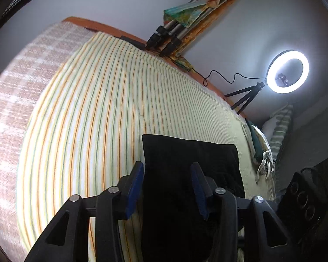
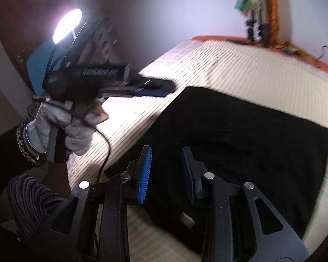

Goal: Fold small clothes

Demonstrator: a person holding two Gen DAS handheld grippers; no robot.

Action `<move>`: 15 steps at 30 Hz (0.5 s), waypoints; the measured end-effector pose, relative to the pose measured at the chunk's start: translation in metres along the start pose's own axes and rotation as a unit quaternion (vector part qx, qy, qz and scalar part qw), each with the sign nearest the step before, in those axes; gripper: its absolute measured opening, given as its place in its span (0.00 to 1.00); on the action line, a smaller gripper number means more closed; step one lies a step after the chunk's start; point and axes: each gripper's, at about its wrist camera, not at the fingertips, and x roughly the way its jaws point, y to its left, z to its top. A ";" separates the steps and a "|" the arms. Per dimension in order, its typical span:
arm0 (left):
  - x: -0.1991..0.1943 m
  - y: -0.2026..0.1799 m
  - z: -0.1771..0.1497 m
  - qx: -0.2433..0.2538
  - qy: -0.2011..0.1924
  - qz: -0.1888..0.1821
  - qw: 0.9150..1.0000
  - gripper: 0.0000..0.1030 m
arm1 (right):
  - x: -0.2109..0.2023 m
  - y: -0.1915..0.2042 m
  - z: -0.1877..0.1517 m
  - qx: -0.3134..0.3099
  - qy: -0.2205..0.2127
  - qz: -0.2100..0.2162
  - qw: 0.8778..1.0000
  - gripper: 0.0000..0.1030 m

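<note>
While the black garment (image 2: 240, 144) lies flat near the bed's (image 1: 98, 109) edge, ready for folding, your tongs hover spread. Left gripper (image 1: 167, 187) and right gripper (image 2: 166, 172) pinch nothing.

Room's dim overall; main light is the ring light (image 1: 288, 71), blown out to pure white w/ a halo on the wall. Left wrist view is fairly sharp, striped bedspread (image 1: 94, 109) bowed hard by fisheye, corners black. Right wrist view is smeared w/ motion blur, lamp just a glare blob; black garment (image 2: 240, 135) shows almost no detail.
</note>
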 end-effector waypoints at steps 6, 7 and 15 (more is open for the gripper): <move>0.018 -0.007 -0.003 0.043 0.030 -0.024 0.998 0.28 | 0.019 -0.008 -0.010 0.001 0.020 0.009 1.000 0.29; 0.019 -0.007 -0.002 0.039 0.029 -0.033 0.998 0.28 | 0.019 -0.008 -0.009 0.003 0.020 0.011 1.000 0.29; 0.032 0.011 0.007 0.020 0.025 -0.006 0.999 0.32 | 0.013 -0.004 -0.015 0.002 0.016 0.012 1.000 0.29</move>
